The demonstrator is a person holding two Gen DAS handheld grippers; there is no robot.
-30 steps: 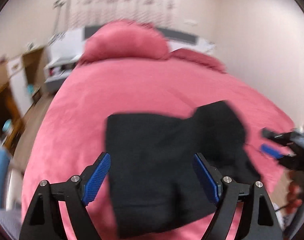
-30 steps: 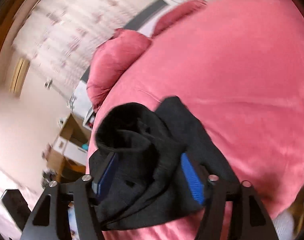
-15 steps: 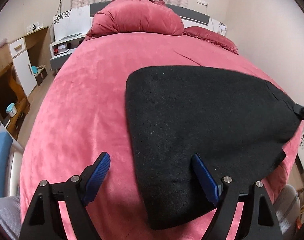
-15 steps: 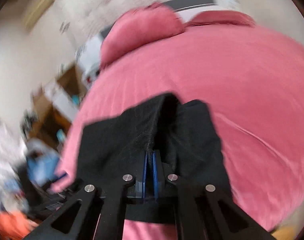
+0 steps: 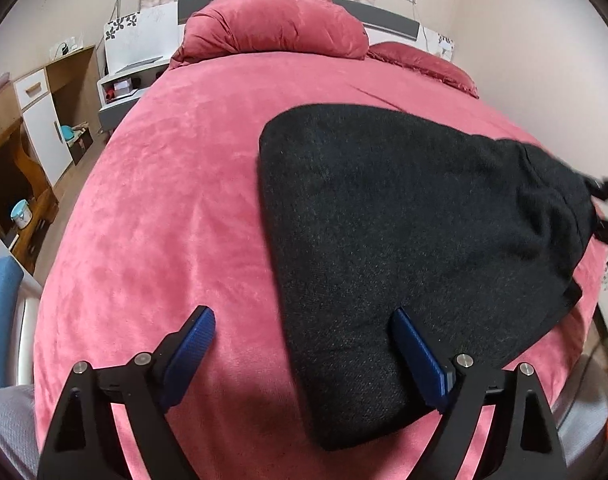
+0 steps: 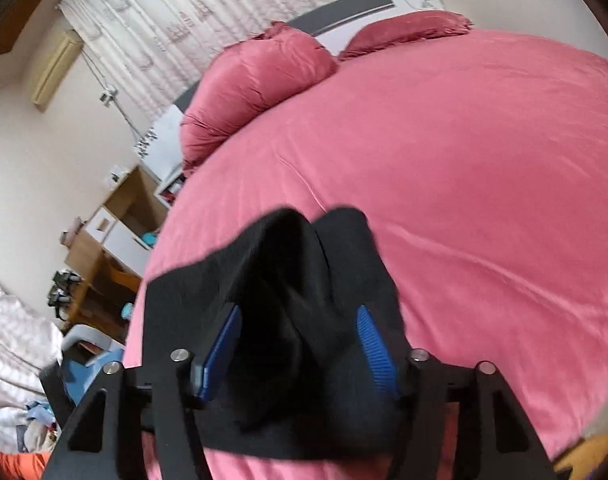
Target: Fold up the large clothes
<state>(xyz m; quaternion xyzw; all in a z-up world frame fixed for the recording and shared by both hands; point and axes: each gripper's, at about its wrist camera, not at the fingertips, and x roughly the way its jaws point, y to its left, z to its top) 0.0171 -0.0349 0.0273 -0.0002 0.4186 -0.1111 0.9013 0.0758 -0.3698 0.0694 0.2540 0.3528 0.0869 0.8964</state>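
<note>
From the left wrist, the left gripper (image 5: 302, 350) has just widened, empty, over the black garment (image 5: 416, 248) near the bed's (image 5: 176, 216) foot edge. From the right wrist, the right gripper (image 6: 300, 342) has just reopened; a cloth ridge stands between its fingers, contact unclear.

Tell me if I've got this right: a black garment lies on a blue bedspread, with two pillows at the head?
Not quite. The bedspread is pink, not blue, as the left wrist view shows. The black garment does lie on it, with two pillows at the head.
</note>
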